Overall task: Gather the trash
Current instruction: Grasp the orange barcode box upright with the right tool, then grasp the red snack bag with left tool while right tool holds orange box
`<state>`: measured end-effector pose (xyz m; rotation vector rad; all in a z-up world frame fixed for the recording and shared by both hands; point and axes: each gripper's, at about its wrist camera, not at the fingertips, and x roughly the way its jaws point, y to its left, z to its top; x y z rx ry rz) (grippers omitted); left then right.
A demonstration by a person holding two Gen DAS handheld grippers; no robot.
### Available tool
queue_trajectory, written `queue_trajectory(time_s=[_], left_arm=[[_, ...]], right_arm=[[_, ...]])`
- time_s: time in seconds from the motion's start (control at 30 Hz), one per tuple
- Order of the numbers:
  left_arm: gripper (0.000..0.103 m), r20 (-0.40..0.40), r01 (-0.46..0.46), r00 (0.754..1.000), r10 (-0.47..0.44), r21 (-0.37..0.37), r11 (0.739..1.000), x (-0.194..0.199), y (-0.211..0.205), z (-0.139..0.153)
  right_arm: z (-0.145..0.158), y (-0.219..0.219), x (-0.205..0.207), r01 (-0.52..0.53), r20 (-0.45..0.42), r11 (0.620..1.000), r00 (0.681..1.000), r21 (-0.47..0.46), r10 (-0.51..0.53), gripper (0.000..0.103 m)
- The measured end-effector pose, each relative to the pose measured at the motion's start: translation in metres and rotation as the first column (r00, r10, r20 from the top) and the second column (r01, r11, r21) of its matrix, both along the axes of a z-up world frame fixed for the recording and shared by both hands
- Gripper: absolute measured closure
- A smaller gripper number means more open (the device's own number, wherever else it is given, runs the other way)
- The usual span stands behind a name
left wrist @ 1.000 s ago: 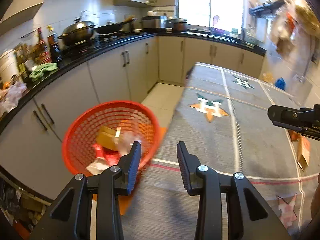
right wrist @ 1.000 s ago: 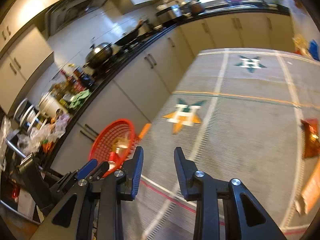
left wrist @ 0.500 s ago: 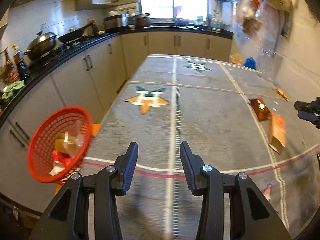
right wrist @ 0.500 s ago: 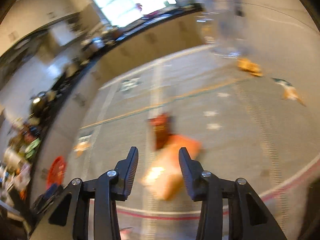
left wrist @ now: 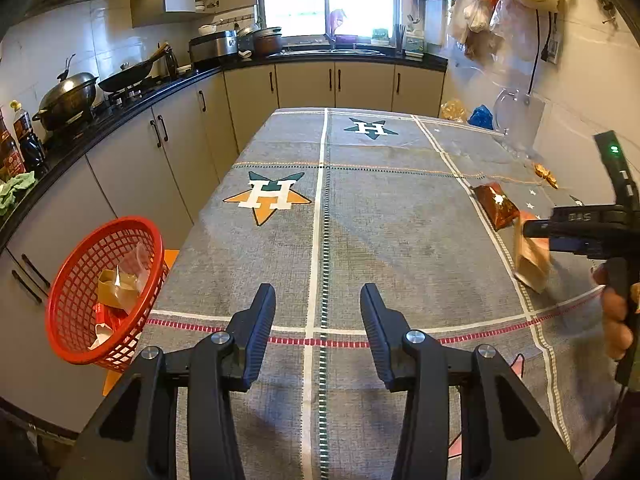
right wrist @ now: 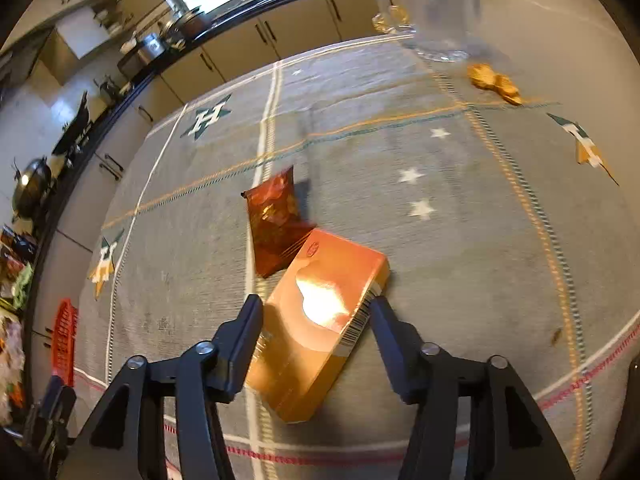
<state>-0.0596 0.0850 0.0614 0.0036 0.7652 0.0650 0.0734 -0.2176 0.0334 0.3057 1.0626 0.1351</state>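
An orange box (right wrist: pixel 320 320) lies flat on the grey star-patterned tablecloth (right wrist: pixel 460 240), with a red-brown snack bag (right wrist: pixel 274 224) touching its far end. My right gripper (right wrist: pixel 316 306) points down over the box. Its jaws are opening, with the box between the fingers and the pads not pressing on it. A gold wrapper (right wrist: pixel 494 82) lies farther back. My left gripper (left wrist: pixel 318 320) hovers open over the near table edge with nothing between its fingers. The red mesh basket (left wrist: pixel 104 292) to its left holds several scraps.
A clear glass jug (right wrist: pixel 432 12) stands at the far right of the table. Cabinets and a black counter with pots (left wrist: pixel 68 100) run along the left and back. A hand (left wrist: pixel 616 316) holds the right gripper at the right edge of the left wrist view.
The left view swung from the basket to the middle of the table. My right gripper swept right and down over the orange box, and its jaws spread wider.
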Motion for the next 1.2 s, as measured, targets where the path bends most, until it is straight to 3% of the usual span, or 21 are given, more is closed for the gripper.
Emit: queue_trajectory(time_s=[0.07, 0.17, 0.2, 0.23, 0.27, 0.37, 0.63, 0.73, 0.9, 1.1, 1.2], left_arm=[[0.060, -0.002, 0.002, 1.000, -0.002, 0.001, 1.000, 0.000, -0.001, -0.001], [0.060, -0.006, 0.006, 1.000, -0.006, 0.003, 1.000, 0.000, -0.002, -0.001], [0.060, -0.007, 0.006, 1.000, -0.006, 0.003, 1.000, 0.001, -0.003, -0.002], [0.060, -0.008, 0.007, 1.000, -0.007, 0.003, 1.000, 0.001, -0.004, -0.002], [0.060, -0.009, 0.010, 1.000, -0.010, 0.004, 1.000, 0.002, -0.005, -0.002], [0.060, -0.015, 0.017, 1.000, -0.017, 0.011, 1.000, 0.004, -0.009, -0.003], [0.060, -0.050, 0.074, 0.996, -0.075, -0.026, 0.997, 0.018, -0.030, 0.003], [0.057, -0.050, 0.086, 0.995, -0.087, -0.022, 0.996, 0.024, -0.042, 0.008], [0.056, -0.064, 0.082, 0.994, -0.085, -0.042, 0.996, 0.032, -0.046, 0.014], [0.054, -0.086, 0.060, 0.994, -0.064, -0.050, 0.997, 0.045, -0.040, 0.015], [0.047, -0.084, 0.053, 0.995, -0.057, -0.048, 0.997, 0.053, -0.040, 0.017]], right_arm=[[-0.003, 0.014, 0.002, -0.036, 0.005, 0.998, 0.999, -0.048, 0.036, 0.033], [-0.008, 0.033, -0.001, -0.107, 0.004, 0.989, 0.994, -0.098, 0.108, 0.033], [-0.010, 0.037, -0.003, -0.139, 0.001, 0.985, 0.990, -0.105, 0.140, 0.037], [-0.010, 0.038, -0.006, -0.155, 0.015, 0.981, 0.987, -0.116, 0.158, 0.058], [-0.009, 0.037, -0.008, -0.161, 0.016, 0.980, 0.986, -0.117, 0.164, 0.066], [-0.007, 0.022, -0.012, -0.162, 0.029, 0.985, 0.986, -0.052, 0.164, 0.076], [0.025, -0.017, -0.015, -0.069, 0.141, 0.996, 0.987, -0.052, 0.075, 0.077], [0.028, -0.018, 0.019, -0.070, 0.162, 0.992, 0.983, -0.101, 0.086, 0.077], [0.005, -0.004, 0.066, -0.104, 0.118, 0.980, 0.985, -0.172, 0.125, 0.077], [0.007, 0.026, 0.043, -0.294, 0.108, 0.956, 0.950, -0.009, 0.293, 0.077], [0.017, 0.026, 0.028, -0.296, 0.149, 0.955, 0.944, -0.007, 0.294, 0.077]])
